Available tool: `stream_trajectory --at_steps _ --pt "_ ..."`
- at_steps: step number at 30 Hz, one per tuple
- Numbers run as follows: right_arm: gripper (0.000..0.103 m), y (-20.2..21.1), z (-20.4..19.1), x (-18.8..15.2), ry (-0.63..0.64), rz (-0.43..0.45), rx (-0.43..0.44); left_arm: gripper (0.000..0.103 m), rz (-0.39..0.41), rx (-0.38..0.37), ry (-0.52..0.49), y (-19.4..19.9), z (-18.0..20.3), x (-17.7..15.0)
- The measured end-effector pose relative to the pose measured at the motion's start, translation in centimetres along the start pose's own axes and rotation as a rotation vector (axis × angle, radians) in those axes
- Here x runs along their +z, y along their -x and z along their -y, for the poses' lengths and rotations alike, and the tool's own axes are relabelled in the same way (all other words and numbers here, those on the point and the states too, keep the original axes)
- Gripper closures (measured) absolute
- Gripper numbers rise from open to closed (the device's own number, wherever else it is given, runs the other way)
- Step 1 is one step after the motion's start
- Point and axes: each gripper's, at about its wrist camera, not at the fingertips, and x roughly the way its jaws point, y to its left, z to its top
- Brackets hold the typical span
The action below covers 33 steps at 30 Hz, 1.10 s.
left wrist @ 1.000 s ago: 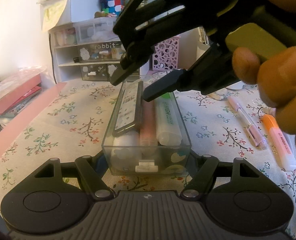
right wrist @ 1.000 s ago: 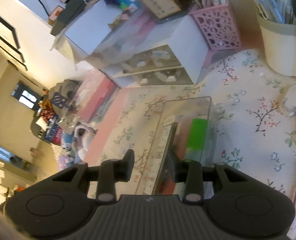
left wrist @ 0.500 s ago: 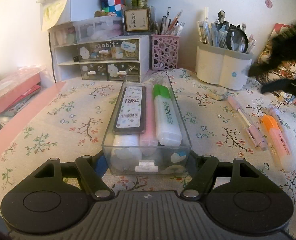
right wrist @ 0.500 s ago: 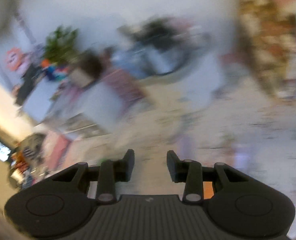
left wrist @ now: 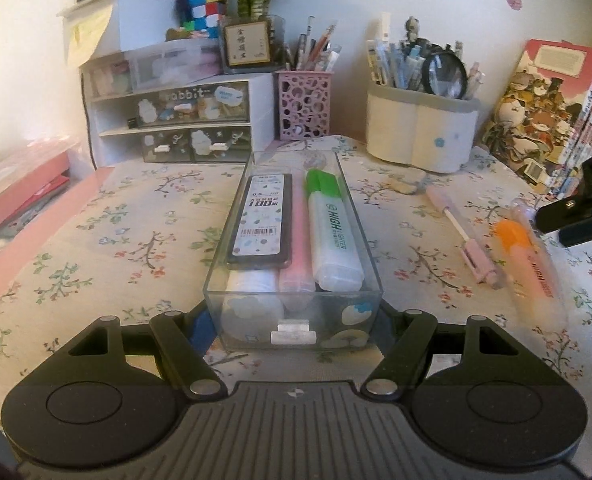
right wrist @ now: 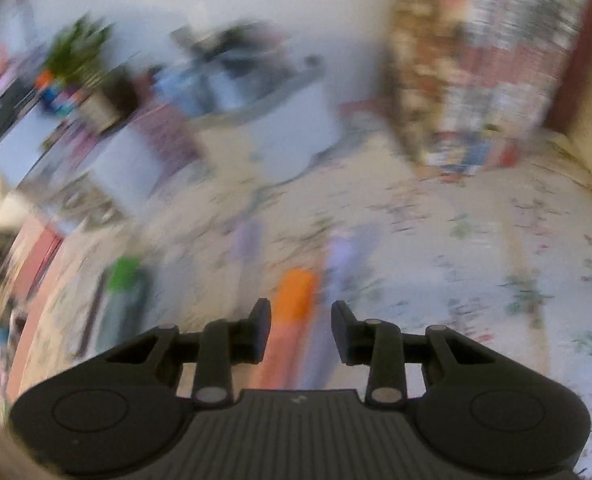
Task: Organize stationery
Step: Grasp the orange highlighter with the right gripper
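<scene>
My left gripper (left wrist: 294,320) is shut on the near end of a clear box (left wrist: 360,216), one finger on each side wall. In the box lie a black lead-refill case (left wrist: 262,220), a pink highlighter (left wrist: 298,240) and a green highlighter (left wrist: 332,228). To its right on the floral cloth lie a pink pen (left wrist: 462,236) and an orange highlighter (left wrist: 532,264). My right gripper (left wrist: 564,224) hovers at the right edge, above that highlighter's far end. In the blurred right wrist view the orange highlighter (right wrist: 292,304) shows below the right gripper (right wrist: 300,316), whose jaws are closing and touch nothing.
At the back stand a white drawer unit (left wrist: 176,120), a pink pen basket (left wrist: 304,104) and a white pen holder (left wrist: 420,136). Books (left wrist: 544,120) lean at the right. Pink folders (left wrist: 20,196) lie off the table's left edge.
My right gripper has left the box, where the lead-refill case now lies flat, and has swung right to above the orange highlighter. The left gripper and the box have not moved.
</scene>
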Motion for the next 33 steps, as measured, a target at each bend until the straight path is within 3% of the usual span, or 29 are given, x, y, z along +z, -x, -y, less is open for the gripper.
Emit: stream_trajectory --at_steps 5,7,9,16,25,33 --pt "0.078 -1.6 -2.9 -1.3 0.169 -0.033 -0.075 0.031 0.000 -0.009 -0.006 0.1 0.3 -0.1" --pt "0.077 -2.7 -3.4 -1.3 0.207 -0.071 -0.140 0.031 -0.002 -0.009 -0.005 0.1 0.3 -0.1" --pt "0.077 -3.1 -3.6 -1.5 0.249 -0.054 -0.208 0.031 -0.001 -0.009 -0.005 0.2 0.4 -0.2" --pt "0.081 -2.8 -2.1 -0.9 0.120 -0.041 -0.123 0.031 0.000 -0.011 -0.012 -0.1 0.6 0.0" --pt "0.081 -2.6 -3.2 -1.0 0.142 -0.010 -0.159 0.031 -0.007 -0.016 -0.008 -0.6 0.9 0.5" --pt "0.081 -2.3 -3.5 -0.8 0.104 0.009 -0.108 0.031 0.000 -0.013 -0.002 -1.1 1.2 0.7"
